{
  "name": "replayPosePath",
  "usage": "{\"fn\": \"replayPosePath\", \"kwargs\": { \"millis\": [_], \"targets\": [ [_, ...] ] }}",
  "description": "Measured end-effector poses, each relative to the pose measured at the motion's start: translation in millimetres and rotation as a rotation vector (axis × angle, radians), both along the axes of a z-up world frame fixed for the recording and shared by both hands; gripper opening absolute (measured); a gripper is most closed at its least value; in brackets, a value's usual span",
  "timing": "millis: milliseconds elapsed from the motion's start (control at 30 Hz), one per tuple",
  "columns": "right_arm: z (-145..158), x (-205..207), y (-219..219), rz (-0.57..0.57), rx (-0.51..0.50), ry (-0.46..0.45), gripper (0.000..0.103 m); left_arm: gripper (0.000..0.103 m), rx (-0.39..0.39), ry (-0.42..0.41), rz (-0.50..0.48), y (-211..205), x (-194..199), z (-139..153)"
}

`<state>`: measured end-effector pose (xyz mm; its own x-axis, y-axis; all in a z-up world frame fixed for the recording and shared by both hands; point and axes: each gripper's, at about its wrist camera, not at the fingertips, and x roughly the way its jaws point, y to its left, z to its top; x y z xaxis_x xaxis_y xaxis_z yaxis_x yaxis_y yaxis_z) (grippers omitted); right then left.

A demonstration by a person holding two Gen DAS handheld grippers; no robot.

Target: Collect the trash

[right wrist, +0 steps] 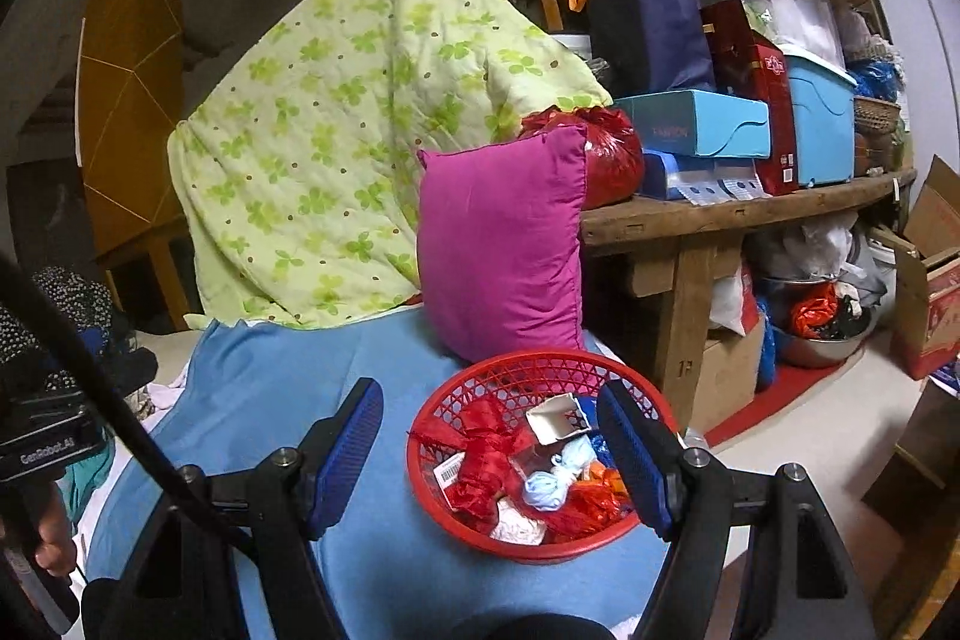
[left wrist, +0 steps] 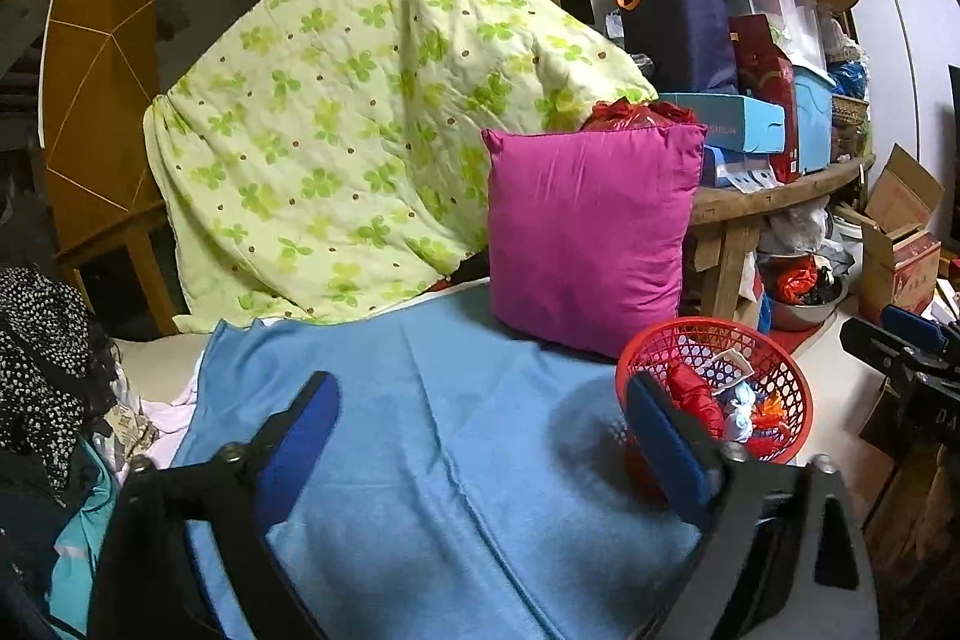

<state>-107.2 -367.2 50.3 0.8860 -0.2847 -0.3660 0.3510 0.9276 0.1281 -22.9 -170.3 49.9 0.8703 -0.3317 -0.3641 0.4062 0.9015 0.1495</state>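
1. The red basket (right wrist: 528, 454) sits on the blue sheet (right wrist: 270, 400) at the bed's near right corner, just in front of the magenta pillow (right wrist: 498, 244). It already holds the trash (right wrist: 540, 484): red plastic scraps, a torn white carton, a light blue wad and a barcode label, all lying loose with no clear long axis.
2. From the right gripper (right wrist: 498, 454) the basket lies straight ahead and slightly below, its bowl framed between the two blue fingers. The jaws stand wide open and hold nothing.
3. From the left gripper (left wrist: 480, 436) the basket (left wrist: 720, 388) is off to the right, partly behind its right finger. Its jaws are also spread wide and empty, with only bare sheet between them.
4. So the right hand looks the nearer and better lined up on the basket, I'd say; the left would have to swing across.
5. Further out, I can't pick out any loose scrap on the sheet. The green clover quilt (left wrist: 360, 112) hangs behind, and a cluttered wooden table (right wrist: 720, 214) stands right.
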Motion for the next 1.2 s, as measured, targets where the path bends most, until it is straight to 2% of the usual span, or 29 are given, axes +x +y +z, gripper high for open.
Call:
{"fn": "replayPosePath", "kwargs": {
  "millis": [133, 500, 633, 800, 1200],
  "targets": [
    [7.4, -9.7, -0.5, -0.016, -0.011, -0.006, 0.077, 0.101, 0.014, -0.037, 0.007, -0.2, -10.9, 3.4],
    [48.0, -47.1, -2.6, -0.065, -0.037, -0.089, 0.078, 0.101, 0.028, -0.006, -0.01, -6.8, -23.1, 5.3],
    [55.6, -53.1, -0.6, -0.073, -0.038, -0.071, 0.079, 0.101, 0.032, 0.005, -0.009, -9.8, -25.3, 6.3],
    [49.2, -51.7, 4.6, -0.073, -0.054, -0.01, 0.079, 0.101, 0.039, 0.011, -0.009, -11.9, -27.7, 7.0],
    [15.0, -38.4, 0.9, -0.069, 0.005, 0.111, 0.079, 0.101, 0.045, 0.007, -0.008, -11.8, -34.9, 7.5]
  ]
}}
